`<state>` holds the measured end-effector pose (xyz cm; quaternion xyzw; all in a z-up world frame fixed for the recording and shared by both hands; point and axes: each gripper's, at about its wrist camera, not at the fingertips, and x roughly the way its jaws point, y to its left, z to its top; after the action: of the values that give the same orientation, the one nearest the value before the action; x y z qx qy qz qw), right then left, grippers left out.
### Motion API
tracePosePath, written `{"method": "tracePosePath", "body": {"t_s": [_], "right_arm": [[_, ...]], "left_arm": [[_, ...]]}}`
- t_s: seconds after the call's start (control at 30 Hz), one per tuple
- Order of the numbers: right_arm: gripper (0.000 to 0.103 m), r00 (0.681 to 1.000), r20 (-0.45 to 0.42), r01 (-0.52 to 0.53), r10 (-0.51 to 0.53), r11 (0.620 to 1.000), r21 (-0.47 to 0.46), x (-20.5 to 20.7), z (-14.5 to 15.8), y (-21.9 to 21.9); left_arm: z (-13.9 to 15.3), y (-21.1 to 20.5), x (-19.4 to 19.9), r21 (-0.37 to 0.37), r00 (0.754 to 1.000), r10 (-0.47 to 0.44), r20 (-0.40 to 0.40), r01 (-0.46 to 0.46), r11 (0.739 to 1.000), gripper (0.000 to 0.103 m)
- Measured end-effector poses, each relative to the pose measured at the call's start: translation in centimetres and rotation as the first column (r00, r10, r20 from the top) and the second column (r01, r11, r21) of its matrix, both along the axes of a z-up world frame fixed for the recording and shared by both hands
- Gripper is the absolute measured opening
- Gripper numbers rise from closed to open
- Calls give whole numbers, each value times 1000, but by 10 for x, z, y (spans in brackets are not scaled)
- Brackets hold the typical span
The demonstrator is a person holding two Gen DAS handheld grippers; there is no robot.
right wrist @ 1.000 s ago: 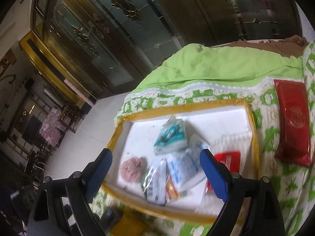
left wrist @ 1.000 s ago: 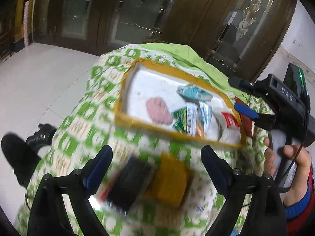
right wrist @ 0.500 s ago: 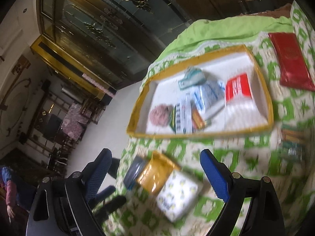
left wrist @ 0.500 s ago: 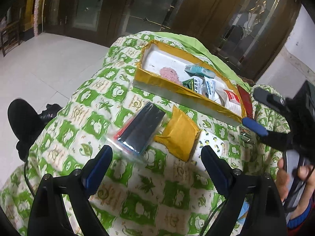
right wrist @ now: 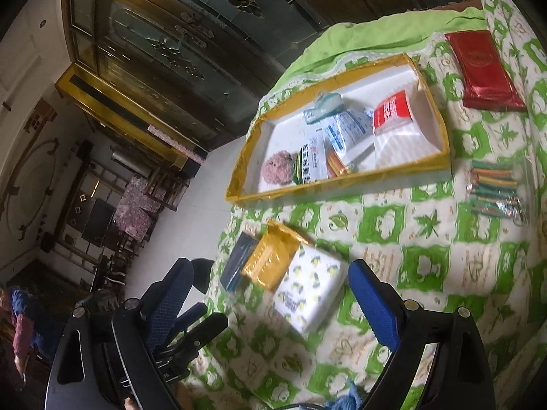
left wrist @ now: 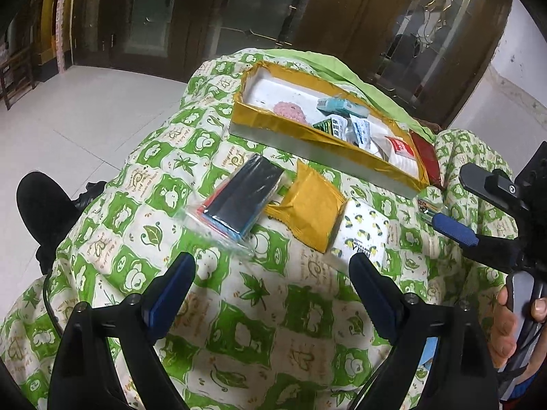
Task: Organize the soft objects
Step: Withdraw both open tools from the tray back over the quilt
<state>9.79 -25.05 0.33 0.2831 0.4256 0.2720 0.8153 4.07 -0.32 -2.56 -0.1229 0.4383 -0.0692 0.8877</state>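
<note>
right gripper (right wrist: pixel 270 294) view alone shows the coloured sticks bag (right wrist: pixel 494 188).

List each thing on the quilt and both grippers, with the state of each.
Left gripper: open, empty, above the quilt.
Right gripper: open, empty.
Yellow-rimmed box: open-topped, holding several packets and a pink pompom.
Dark flat pack: outside the box, in clear wrap.
Yellow pouch: outside, overlapping the white pack.
White patterned pack: outside.
Red packet: outside.
</note>
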Motion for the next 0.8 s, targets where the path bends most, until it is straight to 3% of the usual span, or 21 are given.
{"method": "tracePosePath", "body": {"t_s": [0.6, 0.8], "right_arm": [[95, 997, -60, -54, 55, 998, 10, -28, -15, 6], [94, 996, -57, -72, 70, 997, -38, -27, -16, 16]], "left_arm": [[-4, -4, -7, 37, 1000, 3, 0, -3, 999, 91], [-2, 0, -20, 22, 1000, 20, 8, -20, 1000, 91]]}}
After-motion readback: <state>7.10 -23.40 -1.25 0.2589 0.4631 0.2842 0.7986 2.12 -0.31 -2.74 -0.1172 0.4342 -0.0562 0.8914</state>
